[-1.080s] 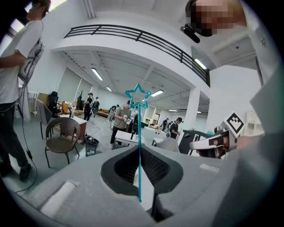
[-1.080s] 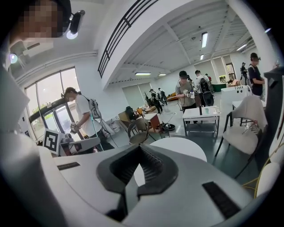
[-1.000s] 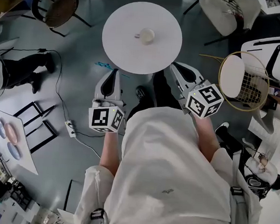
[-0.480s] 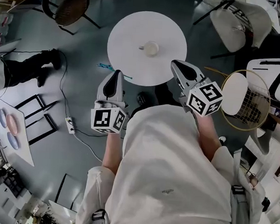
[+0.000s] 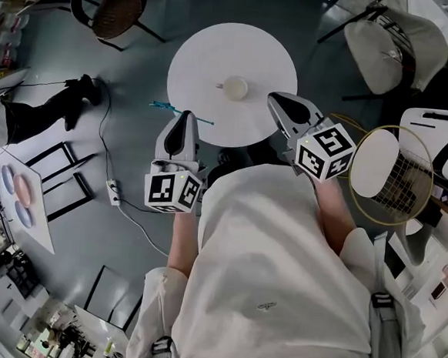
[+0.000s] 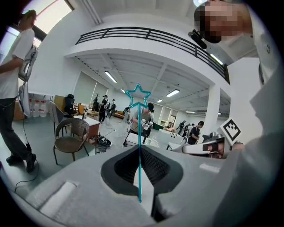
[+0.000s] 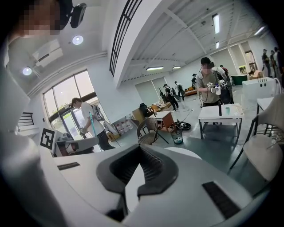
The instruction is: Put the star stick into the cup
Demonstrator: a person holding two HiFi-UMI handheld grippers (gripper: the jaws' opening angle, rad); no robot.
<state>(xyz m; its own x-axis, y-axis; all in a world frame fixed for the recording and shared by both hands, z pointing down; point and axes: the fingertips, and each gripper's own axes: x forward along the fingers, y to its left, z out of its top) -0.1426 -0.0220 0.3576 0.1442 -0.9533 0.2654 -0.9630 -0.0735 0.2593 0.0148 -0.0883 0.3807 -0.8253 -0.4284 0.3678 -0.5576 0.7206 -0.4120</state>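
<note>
Grey glossy floor (image 5: 132, 67) surrounds a round white table (image 5: 199, 56) with a smooth, flat top. A small pale cup (image 5: 235, 87) stands near the middle of it, and the rest of the top is bare out to the rim.

The left gripper (image 5: 185, 117) hangs off the table's lower left edge with its grey, rounded jaws pressed together on the star stick (image 5: 168, 109). The stick is a thin teal rod lying crosswise in the grip. In the head view its star end reaches out over the floor and its other end crosses the table rim. The stick and the cup are apart, with open tabletop between them. In the left gripper view the rod (image 6: 140, 150) rises from between the ribbed dark pads (image 6: 155, 166) to an outlined five-point star.

The right gripper (image 5: 278, 100) sits at the table's lower right edge, near the cup. In its own view the right gripper (image 7: 141, 148) has its jaws together with nothing between them.

A woven chair (image 5: 114, 7) stands off to the upper left, and a white chair (image 5: 397, 41) to the upper right. A hoop with a mesh face (image 5: 383, 171) lies just beside the person's right arm. A cable with a power strip (image 5: 114, 195) trails across the floor at the left.
</note>
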